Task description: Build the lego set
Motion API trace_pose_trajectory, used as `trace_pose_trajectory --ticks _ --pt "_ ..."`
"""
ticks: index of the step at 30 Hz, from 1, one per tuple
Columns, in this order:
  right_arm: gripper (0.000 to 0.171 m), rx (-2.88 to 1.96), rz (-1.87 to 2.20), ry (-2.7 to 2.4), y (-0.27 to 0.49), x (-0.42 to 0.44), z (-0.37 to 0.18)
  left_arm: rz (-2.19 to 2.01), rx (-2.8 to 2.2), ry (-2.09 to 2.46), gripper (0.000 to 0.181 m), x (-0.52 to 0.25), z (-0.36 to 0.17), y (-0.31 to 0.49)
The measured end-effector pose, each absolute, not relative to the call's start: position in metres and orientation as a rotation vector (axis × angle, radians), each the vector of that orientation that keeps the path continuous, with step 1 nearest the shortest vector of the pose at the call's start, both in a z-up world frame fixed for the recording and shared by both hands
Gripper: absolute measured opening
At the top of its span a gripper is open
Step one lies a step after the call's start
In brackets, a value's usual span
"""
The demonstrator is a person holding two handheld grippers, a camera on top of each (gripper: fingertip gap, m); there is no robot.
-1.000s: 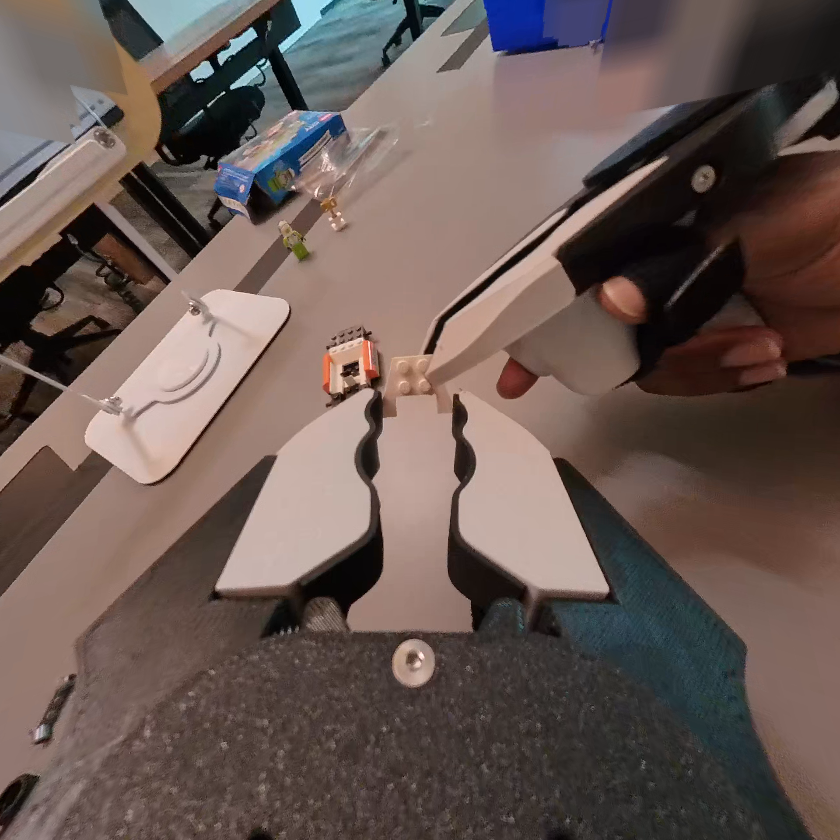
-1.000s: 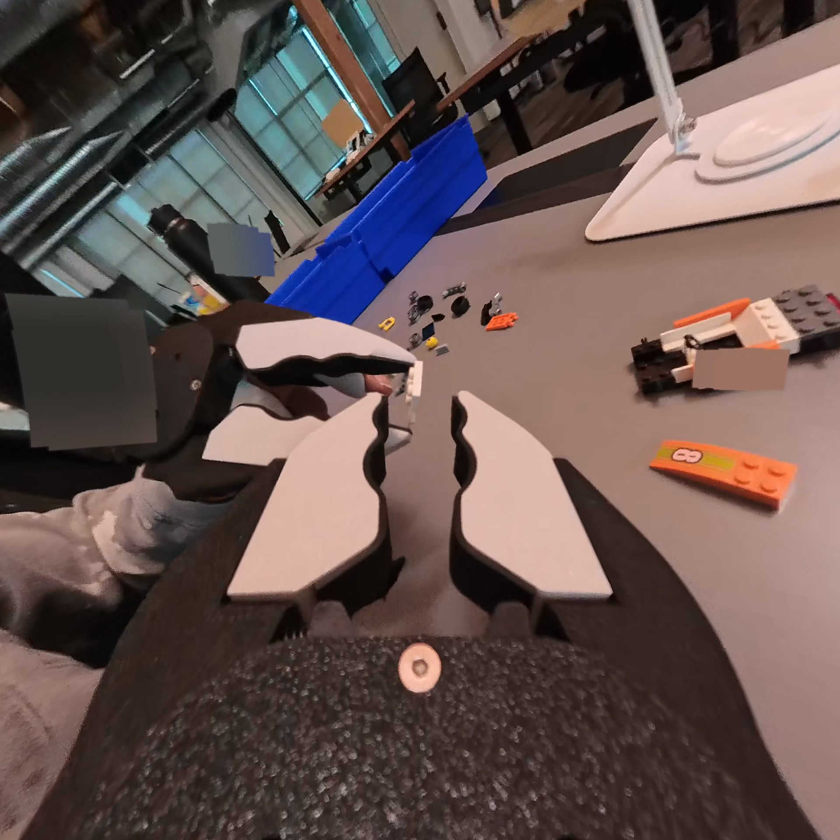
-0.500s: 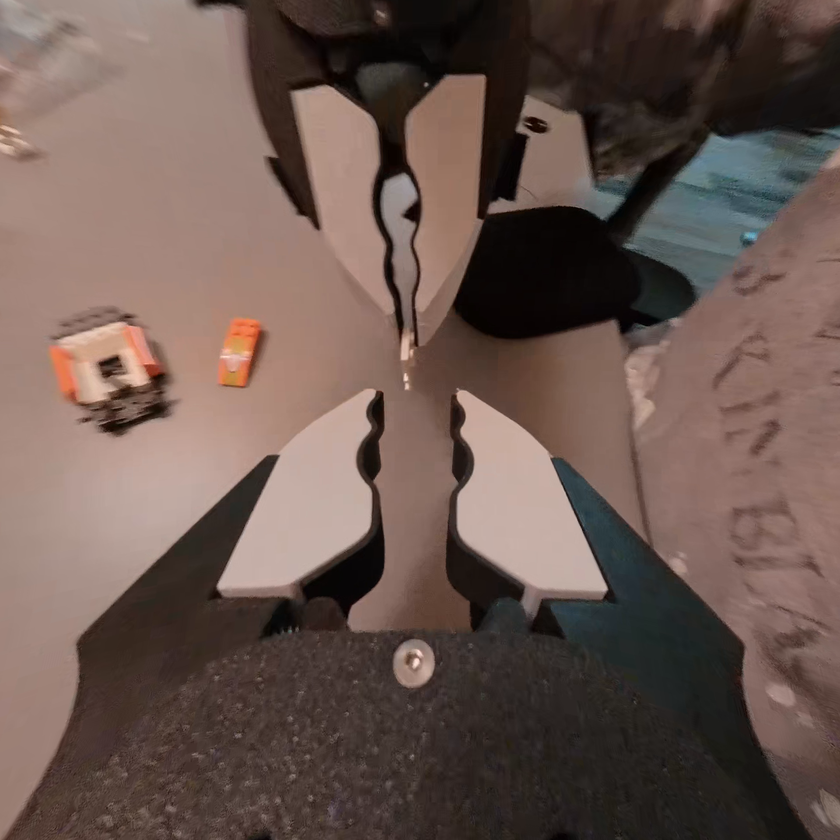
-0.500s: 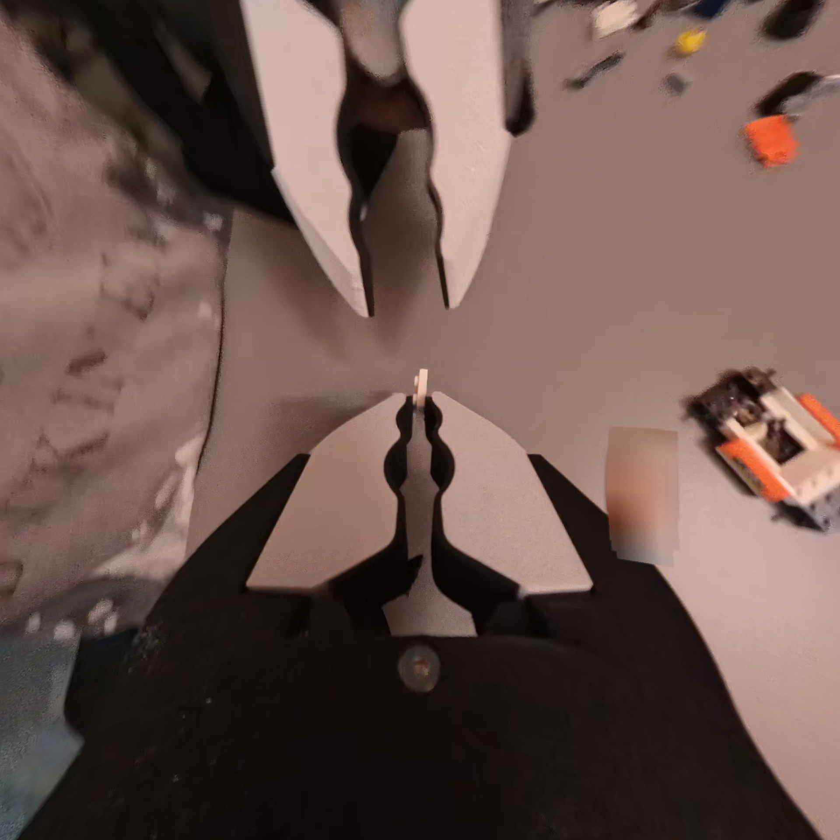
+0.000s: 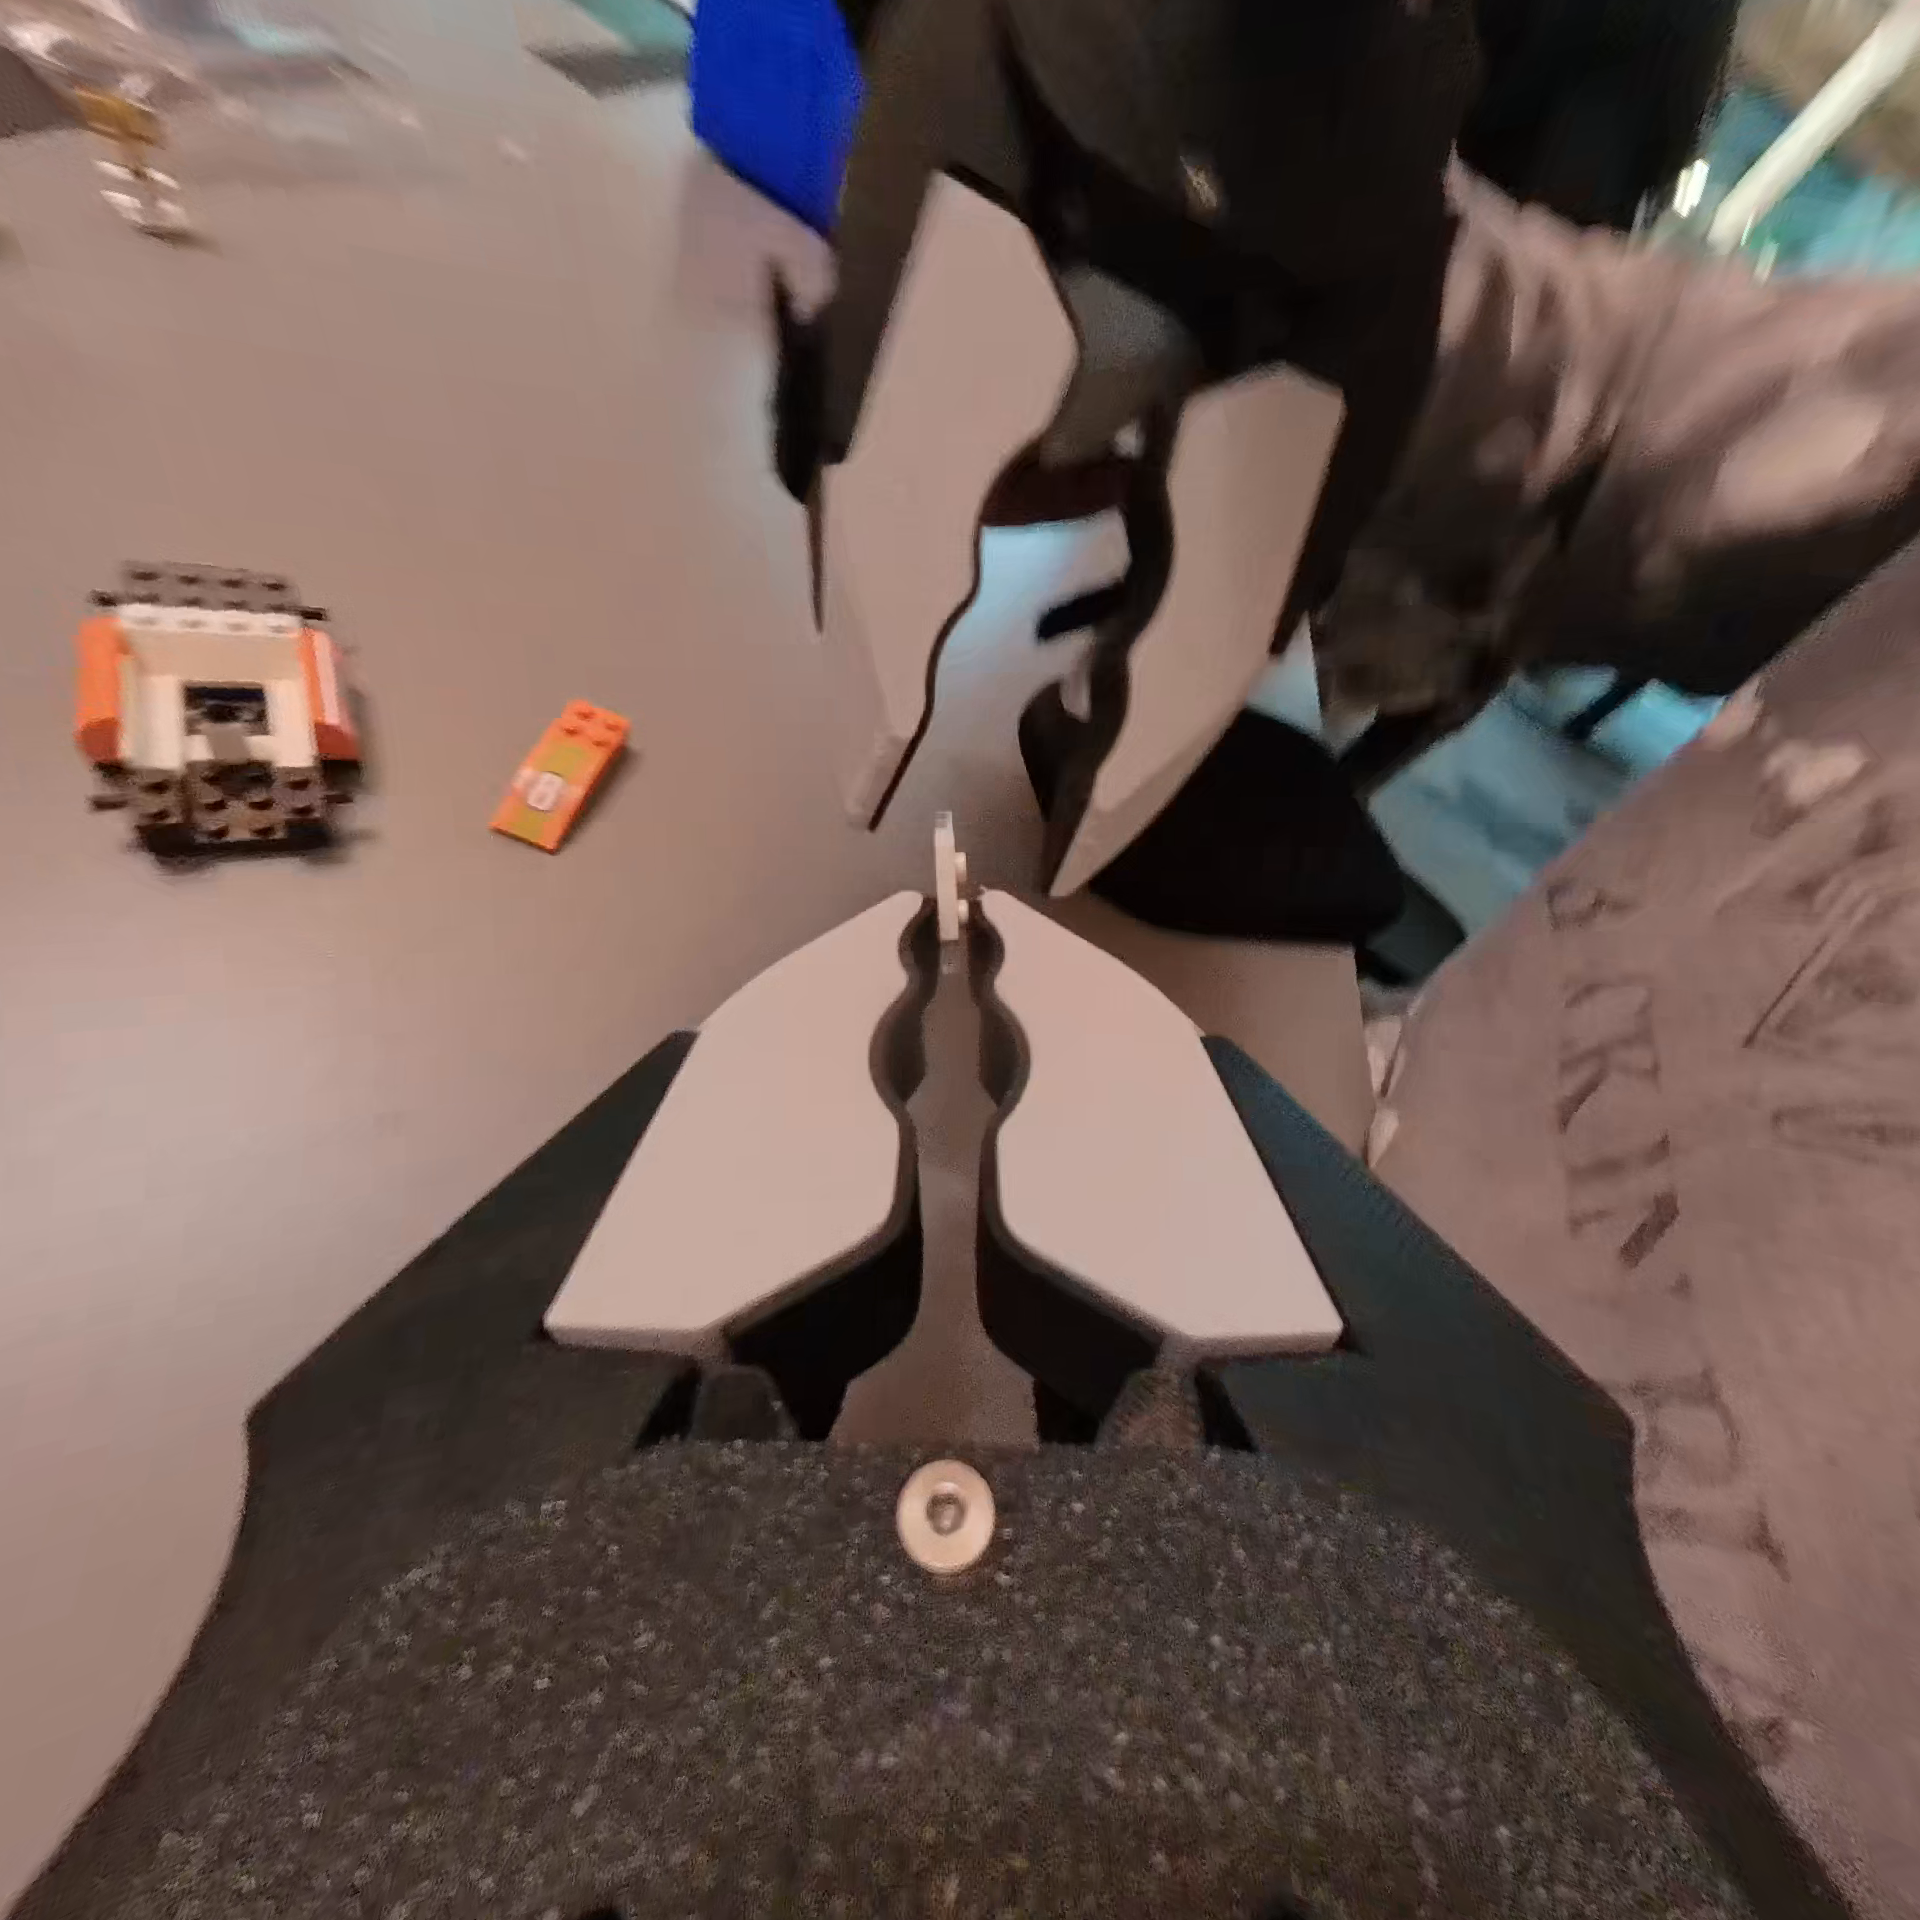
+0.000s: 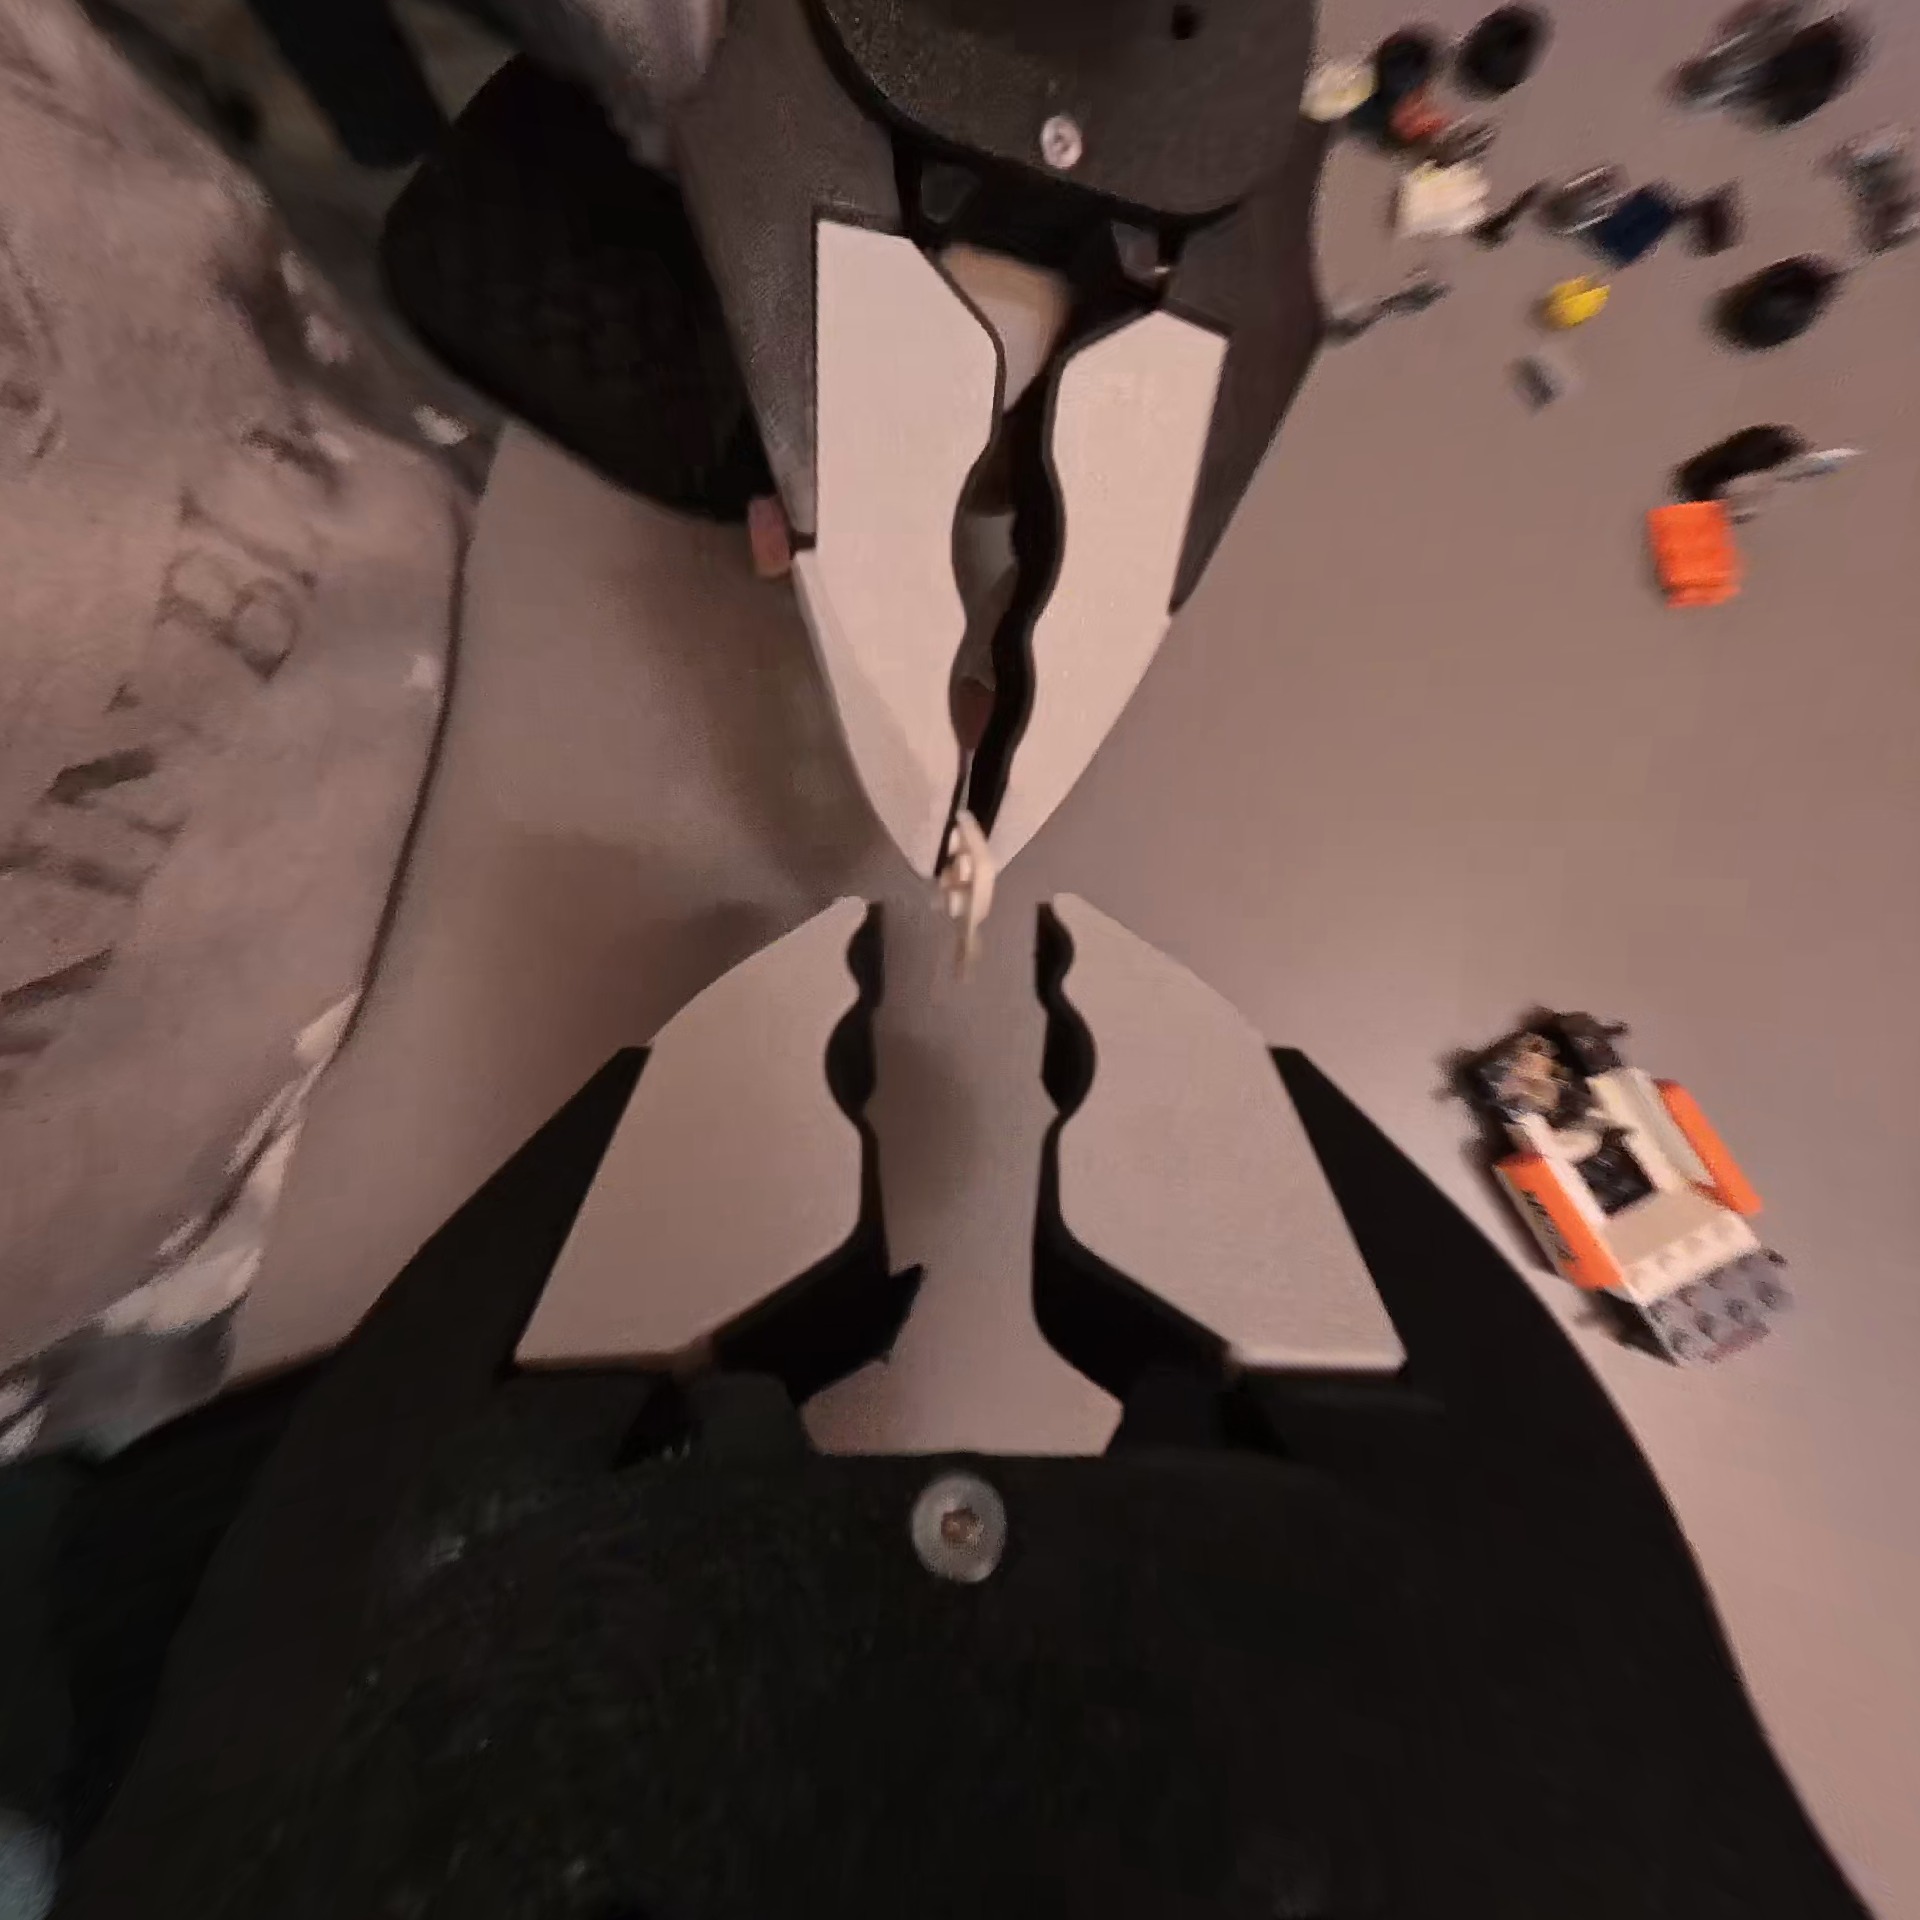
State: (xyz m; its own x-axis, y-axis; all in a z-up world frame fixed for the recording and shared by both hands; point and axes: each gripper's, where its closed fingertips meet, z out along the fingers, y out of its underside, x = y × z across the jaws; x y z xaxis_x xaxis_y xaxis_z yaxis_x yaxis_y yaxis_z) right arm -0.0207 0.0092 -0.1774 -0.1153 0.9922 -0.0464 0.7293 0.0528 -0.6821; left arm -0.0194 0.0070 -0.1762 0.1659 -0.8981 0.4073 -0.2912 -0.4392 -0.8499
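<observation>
Handover just done: small white plate (image 5: 948, 883), half second ago in right gripper (image 5: 961, 821), now clamped at tips of left gripper (image 5: 951, 909). Right gripper spread apart, empty. Plate held above desk (image 5: 416, 1039); orange-white car build (image 5: 213, 707) well apart, awaiting plate.

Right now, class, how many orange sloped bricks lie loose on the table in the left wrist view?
1. The orange sloped brick lies on the table, right of the car and apart from it. Others may sit outside this view.
</observation>
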Motion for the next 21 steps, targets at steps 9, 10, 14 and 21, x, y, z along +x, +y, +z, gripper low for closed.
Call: trace_pose_trajectory --ticks 9,10,14,21 --pt "0.035 -1.496 0.326 -1.368 0.038 -0.032 -0.162 -1.602 -1.858 0.601 0.004 -0.022 -0.16 0.032" --pt "0.027 -1.475 0.276 -1.391 0.039 -0.031 -0.163 -1.632 -1.873 0.575 0.004 -0.021 -0.161 0.031" --pt "0.025 -1.496 0.303 -1.502 0.035 -0.029 -0.166 -1.695 -1.891 0.543 0.005 -0.019 -0.164 0.027" --pt "0.0 -1.507 0.39 -1.917 0.031 -0.022 -0.194 -1.345 -1.889 0.625 0.019 -0.042 -0.174 0.053"
